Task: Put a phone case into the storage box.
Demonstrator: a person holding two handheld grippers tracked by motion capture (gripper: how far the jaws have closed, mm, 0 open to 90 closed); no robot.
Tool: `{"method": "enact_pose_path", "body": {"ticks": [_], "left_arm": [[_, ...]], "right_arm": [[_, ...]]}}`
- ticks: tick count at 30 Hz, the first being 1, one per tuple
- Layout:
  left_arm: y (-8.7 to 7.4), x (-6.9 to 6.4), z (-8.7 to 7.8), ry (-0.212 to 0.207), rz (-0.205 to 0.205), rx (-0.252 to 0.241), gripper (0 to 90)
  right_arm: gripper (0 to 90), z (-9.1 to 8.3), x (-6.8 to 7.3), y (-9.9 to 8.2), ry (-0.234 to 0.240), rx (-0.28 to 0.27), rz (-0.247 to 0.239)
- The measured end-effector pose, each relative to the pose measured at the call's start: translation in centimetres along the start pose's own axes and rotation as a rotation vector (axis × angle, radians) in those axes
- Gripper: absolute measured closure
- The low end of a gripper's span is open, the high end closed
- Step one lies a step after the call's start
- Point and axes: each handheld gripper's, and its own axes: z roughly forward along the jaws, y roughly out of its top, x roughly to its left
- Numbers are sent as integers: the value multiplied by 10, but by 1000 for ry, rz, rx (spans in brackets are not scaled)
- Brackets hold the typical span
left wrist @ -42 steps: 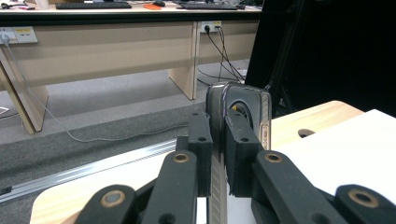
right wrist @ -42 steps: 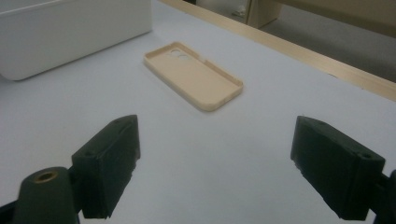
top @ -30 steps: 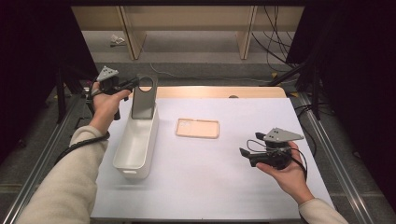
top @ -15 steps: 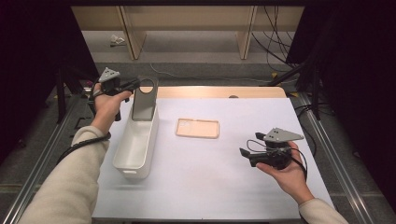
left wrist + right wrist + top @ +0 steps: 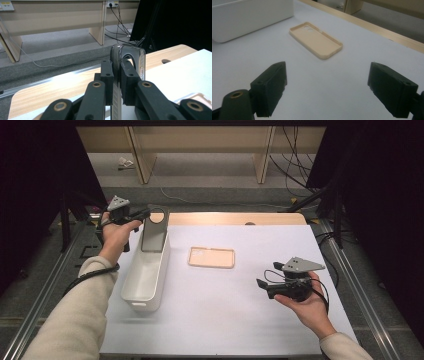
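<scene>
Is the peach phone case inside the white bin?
No, the peach phone case lies flat on the table, apart from the white bin and to its right in the high view.

The lower part of the grey phone case [image 5: 130, 62] is hidden behind the black pads of the left tongs [image 5: 117, 82], and the picture's bottom edge cuts it off at 6 o'clock. The white bin [image 5: 249, 17] is cut off at 10 o'clock. The right tongs [image 5: 327, 95] look blurry. A small thing on the floor [image 5: 125, 164], at 11 o'clock, is too tiny to tell.
</scene>
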Motion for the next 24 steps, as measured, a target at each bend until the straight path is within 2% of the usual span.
{"method": "enact_pose_path", "body": {"ticks": [24], "left_arm": [[-12,8,4,-3,-19,29,814]], "right_arm": [[165,0,0,0,0,0,1]]}}
